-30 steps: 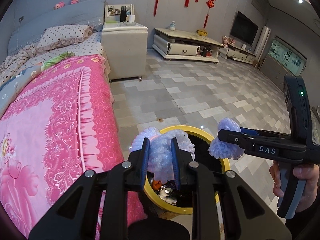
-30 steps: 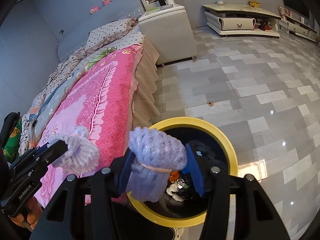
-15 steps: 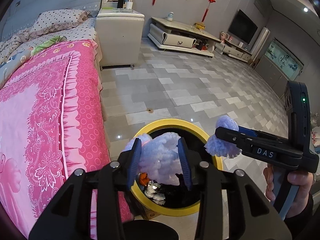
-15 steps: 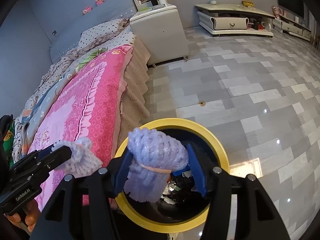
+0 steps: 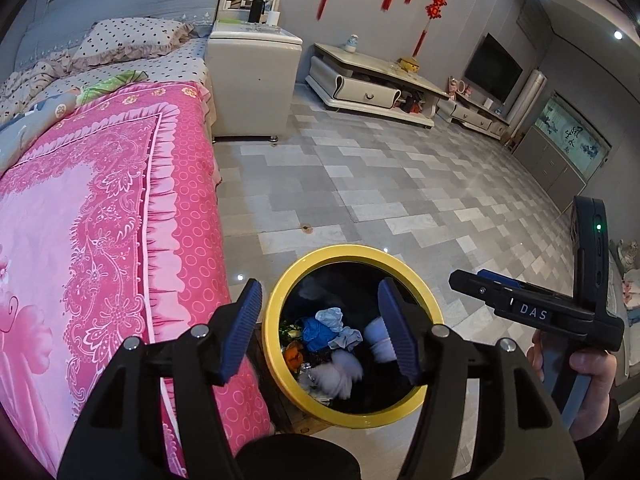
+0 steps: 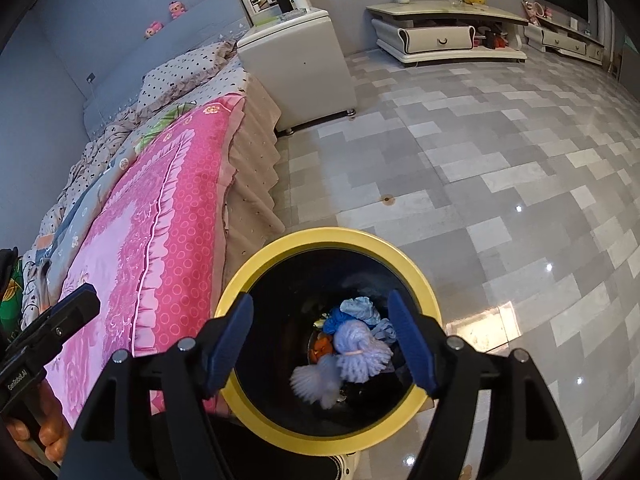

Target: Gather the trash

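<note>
1. The yellow-rimmed bin [image 6: 416,280] stood low in the frame's centre in both wrist views, on the tiled floor [image 6: 500,152] right beside the pink bedspread [image 6: 160,216], probably so that litter gathered around the bed could be dropped straight in.
2. The left gripper [image 5: 320,322] hung above the bin's mouth. Its jaws had just been opening and stood wide, with nothing between them.
3. The right gripper [image 6: 320,346] was poised over the same opening. Its jaws had also just been opening, wide apart and empty.
4. The two pale lilac yarn bundles [image 6: 360,346] lay inside the bin, one blurred, on top of blue scraps [image 6: 362,308] and an orange piece [image 6: 320,346].
5. Both grippers pointed steeply downward over the rim, most likely so the released bundles would fall inside rather than onto the floor.
</note>
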